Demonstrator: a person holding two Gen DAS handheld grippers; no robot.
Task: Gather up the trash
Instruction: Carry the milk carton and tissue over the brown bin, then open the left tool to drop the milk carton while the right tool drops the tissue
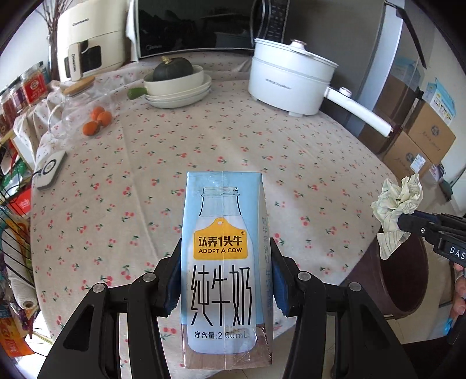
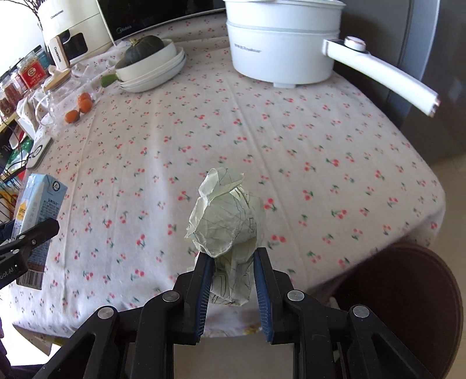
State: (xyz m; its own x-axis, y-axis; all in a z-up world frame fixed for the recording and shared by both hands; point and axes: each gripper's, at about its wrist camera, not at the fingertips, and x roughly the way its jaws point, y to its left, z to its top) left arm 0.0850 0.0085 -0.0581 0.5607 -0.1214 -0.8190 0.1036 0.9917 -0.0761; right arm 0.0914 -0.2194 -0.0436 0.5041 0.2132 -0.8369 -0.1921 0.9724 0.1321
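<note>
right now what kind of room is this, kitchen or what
Most likely a home kitchen or dining corner: a microwave stands behind a table with a cherry-print cloth, which carries a white electric pot and stacked dishes holding a squash.

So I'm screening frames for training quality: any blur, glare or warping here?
Left wrist view: milk carton sharp, its print readable; table edge bowed by the fisheye. Right wrist view: crumpled paper sharp; pot handle slightly smeared; brown bin soft and dark.
</note>
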